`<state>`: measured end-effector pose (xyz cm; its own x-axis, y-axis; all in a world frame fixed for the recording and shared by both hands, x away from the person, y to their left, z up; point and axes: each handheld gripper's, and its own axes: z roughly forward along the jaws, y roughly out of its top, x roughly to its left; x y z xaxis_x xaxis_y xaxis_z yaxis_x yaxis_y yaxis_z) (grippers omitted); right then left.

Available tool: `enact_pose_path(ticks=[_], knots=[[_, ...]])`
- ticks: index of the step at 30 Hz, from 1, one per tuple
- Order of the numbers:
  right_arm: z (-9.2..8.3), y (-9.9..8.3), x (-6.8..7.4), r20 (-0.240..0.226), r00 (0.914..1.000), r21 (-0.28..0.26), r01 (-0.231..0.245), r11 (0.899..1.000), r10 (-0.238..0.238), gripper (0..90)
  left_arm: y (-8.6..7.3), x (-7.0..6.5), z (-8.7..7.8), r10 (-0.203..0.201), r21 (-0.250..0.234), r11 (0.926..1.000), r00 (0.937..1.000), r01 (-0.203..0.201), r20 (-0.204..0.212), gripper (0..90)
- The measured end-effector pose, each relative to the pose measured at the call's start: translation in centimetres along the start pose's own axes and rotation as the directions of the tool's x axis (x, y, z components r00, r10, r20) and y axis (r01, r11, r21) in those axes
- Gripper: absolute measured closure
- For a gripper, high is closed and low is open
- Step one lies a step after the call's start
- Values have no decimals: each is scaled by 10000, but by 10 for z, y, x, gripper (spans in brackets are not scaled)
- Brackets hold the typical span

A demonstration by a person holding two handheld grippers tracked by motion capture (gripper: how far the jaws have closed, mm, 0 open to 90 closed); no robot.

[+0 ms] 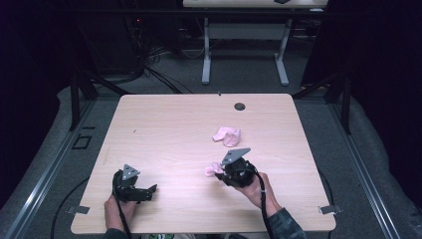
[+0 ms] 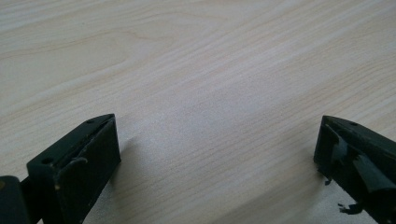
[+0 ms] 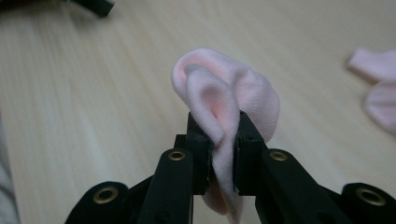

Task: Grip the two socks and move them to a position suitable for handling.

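Observation:
My right gripper (image 1: 219,169) is shut on a bunched pink sock (image 3: 224,93), whose cloth bulges up between the jaws; in the high view the held pink sock (image 1: 213,169) sticks out left of the gripper. A second pink sock (image 1: 227,135) lies crumpled on the wooden table (image 1: 164,129) just beyond it, and that second sock (image 3: 378,88) appears at the right edge of the right gripper view. My left gripper (image 1: 152,190) rests near the table's front left, open, with bare wood between its fingers (image 2: 88,154).
A round cable hole (image 1: 240,106) sits near the table's far edge. Beyond the table are a white desk frame (image 1: 244,50) and cables on the grey floor. Metal brackets mark the front corners.

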<state>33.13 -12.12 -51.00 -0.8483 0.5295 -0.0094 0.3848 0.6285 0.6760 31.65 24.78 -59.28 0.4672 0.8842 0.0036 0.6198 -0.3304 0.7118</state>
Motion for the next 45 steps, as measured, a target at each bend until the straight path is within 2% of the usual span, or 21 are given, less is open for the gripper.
enact_pose_path(ticks=[2, 3, 6, 8, 11, 14, 17, 19, 23, 24, 27, 28, 31, 32, 33, 35, 38, 40, 41, 44, 45], knots=[[10, -14, 6, -286, 9996, 337, 2, 9994, 7, 785, 0, 0, 0, -11, 7, 10000, 10000, 11, -6, 3], [18, -23, 8, -317, 9994, 734, 149, 9972, -126, 733, 0, 0, 0, -18, 8, 10000, 10000, 19, -14, 2], [26, -33, 9, -592, 9982, 1011, -40, 9949, 100, 528, 0, 0, 0, -71, 13, 10000, 10000, 71, -66, 1], [21, -35, 9, -662, 9978, 840, -14, 9965, 70, 352, 1, -2, 1, -248, 12, 9997, 9995, 248, -186, 0], [7, -37, 7, -625, 9978, 398, -192, 9990, 216, 225, 3, -4, 2, -397, 137, 9991, 9986, 401, -336, 0], [-8, -41, 5, -487, 9977, 43, -469, 9989, 470, 207, 13, -6, 0, -541, 701, 9960, 9982, 557, -240, 5], [-25, -50, 0, -306, 9959, -208, -855, 9961, 848, 226, 26, -13, -6, -1022, 391, 9941, 9944, 1012, 259, 20], [-34, -55, -2, -187, 9932, -417, -1159, 9924, 1152, 252, 36, -20, -7, -1065, 233, 9942, 9923, 1052, 629, 33], [-44, -61, -3, 123, 9856, -605, -1676, 9840, 1686, 319, 62, -44, -1, -515, 172, 9986, 9899, 497, 1322, 55], [-44, -61, -3, 138, 9850, -672, -1705, 9831, 1717, 337, 70, -55, 3, -243, 143, 9997, 9866, 223, 1612, 61], [-44, -62, -1, 249, 9815, -734, -1878, 9795, 1900, 396, 84, -72, 11, 166, 193, 9996, 9793, -209, 2015, 94], [-43, -62, -1, 218, 9816, -741, -1875, 9795, 1895, 411, 93, -85, 16, 515, 177, 9982, 9729, -570, 2253, 106], [-37, -60, 1, 278, 9802, -740, -1935, 9783, 1960, 459, 103, -101, 24, 782, 218, 9960, 9630, -867, 2579, 146], [-36, -59, 2, 273, 9805, -726, -1925, 9786, 1948, 470, 110, -112, 30, 1010, 260, 9934, 9589, -1118, 2652, 158], [-31, -57, 3, 286, 9814, -671, -1876, 9799, 1899, 492, 113, -116, 33, 1117, 321, 9916, 9534, -1257, 2804, 199], [-25, -55, 2, 294, 9807, -642, -1912, 9794, 1934, 520, 117, -123, 40, 1161, 451, 9898, 9477, -1354, 2974, 222], [-14, -56, -2, 116, 9806, -329, -1953, 9802, 1958, 554, 119, -136, 55, 1374, 889, 9804, 9330, -1761, 3327, 277], [-5, -57, -4, -14, 9799, -38, -1993, 9799, 1993, 595, 116, -145, 64, 1678, 1246, 9668, 9216, -2233, 3501, 346], [1, -59, -5, -60, 9798, 227, -1997, 9796, 1998, 616, 114, -149, 66, 1751, 1313, 9631, 9172, -2351, 3579, 364], [10, -61, -5, -175, 9799, 444, -1978, 9792, 1987, 656, 110, -157, 69, 2028, 1363, 9528, 9029, -2713, 3789, 454], [14, -62, -5, -140, 9806, 525, -1944, 9795, 1954, 677, 109, -159, 70, 2121, 1338, 9505, 9005, -2803, 3795, 492]])
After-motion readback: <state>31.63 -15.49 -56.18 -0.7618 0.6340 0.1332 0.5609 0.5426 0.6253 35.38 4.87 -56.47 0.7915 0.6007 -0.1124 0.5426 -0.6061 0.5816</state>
